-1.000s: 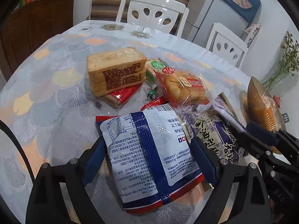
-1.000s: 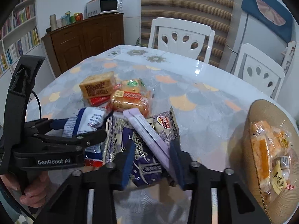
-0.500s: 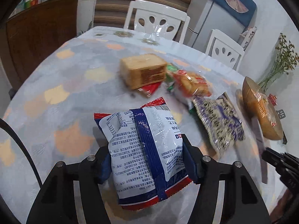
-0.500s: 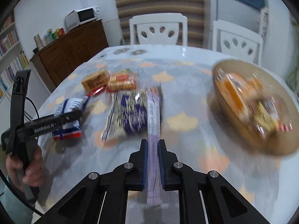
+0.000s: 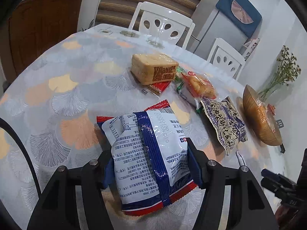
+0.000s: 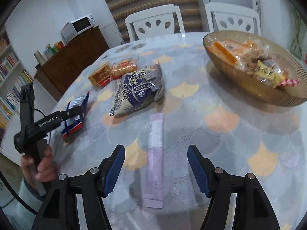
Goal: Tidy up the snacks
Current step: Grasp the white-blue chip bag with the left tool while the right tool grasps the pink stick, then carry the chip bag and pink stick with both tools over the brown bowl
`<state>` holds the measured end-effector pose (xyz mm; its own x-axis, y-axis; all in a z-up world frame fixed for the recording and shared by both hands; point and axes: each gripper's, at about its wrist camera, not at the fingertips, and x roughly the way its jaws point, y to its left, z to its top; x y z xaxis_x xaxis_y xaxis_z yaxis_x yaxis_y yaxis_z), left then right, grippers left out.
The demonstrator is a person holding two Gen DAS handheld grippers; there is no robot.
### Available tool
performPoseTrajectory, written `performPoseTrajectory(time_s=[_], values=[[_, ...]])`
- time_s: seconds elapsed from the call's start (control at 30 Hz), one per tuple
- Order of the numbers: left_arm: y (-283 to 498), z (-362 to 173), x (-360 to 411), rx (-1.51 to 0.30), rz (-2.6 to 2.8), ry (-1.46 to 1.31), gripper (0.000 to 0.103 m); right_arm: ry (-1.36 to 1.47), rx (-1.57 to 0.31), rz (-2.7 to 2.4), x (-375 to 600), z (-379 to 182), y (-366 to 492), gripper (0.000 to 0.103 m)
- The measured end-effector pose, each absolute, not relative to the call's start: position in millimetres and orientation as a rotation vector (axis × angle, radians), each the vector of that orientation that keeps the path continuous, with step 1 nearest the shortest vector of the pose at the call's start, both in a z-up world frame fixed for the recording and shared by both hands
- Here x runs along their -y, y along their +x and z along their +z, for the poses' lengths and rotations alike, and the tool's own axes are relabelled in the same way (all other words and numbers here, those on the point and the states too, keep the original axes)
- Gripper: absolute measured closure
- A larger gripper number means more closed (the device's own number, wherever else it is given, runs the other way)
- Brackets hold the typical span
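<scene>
— Left gripper (image 5: 151,164): how is it seen?
— Clamped on the white-and-blue snack bag (image 5: 147,153), above the table (image 5: 67,88).
— Right gripper (image 6: 155,164)?
— Jaws opening; the lilac stick pack (image 6: 155,159) lies untouched between them, on the tabletop.

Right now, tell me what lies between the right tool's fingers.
The slim lilac sachet lies flat on the tablecloth between them, untouched as the right tool opens; right wrist view.

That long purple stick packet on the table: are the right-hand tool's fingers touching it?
Apart. In the right wrist view the purple stick packet lies on the tablecloth between the right gripper's opening jaws, with bare cloth showing either side.
</scene>
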<state>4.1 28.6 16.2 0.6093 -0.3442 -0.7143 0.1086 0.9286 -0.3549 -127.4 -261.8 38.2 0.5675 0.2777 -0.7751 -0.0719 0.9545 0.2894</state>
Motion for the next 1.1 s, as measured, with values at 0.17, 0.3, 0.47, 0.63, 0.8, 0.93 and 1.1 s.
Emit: performPoseTrajectory(time_s=[0.17,0.3,0.47,0.63,0.8,0.93,1.1], values=[[3,17,-26,-0.875,-0.266,-0.266,0.042,0.127,-0.996,0.135,236,18,-124,0.053],[2,18,-23,-0.867,-0.267,-0.242,0.042,-0.029,-0.957,0.060,216,16,-133,0.077],[-2,21,-19,-0.855,-0.251,-0.213,0.042,-0.032,-0.947,0.089,215,18,-140,0.083],[-6,30,-14,-0.841,-0.244,-0.195,0.042,0.057,-0.931,0.110,232,29,-150,0.084],[-13,61,-3,-0.781,-0.291,-0.195,0.042,0.134,-0.881,0.101,256,50,-159,0.084],[-10,89,18,-0.730,-0.334,-0.158,0.042,0.173,-0.847,0.074,274,66,-164,0.084],[8,122,62,-0.689,-0.441,-0.123,0.042,0.203,-0.779,0.008,309,95,-168,0.084]])
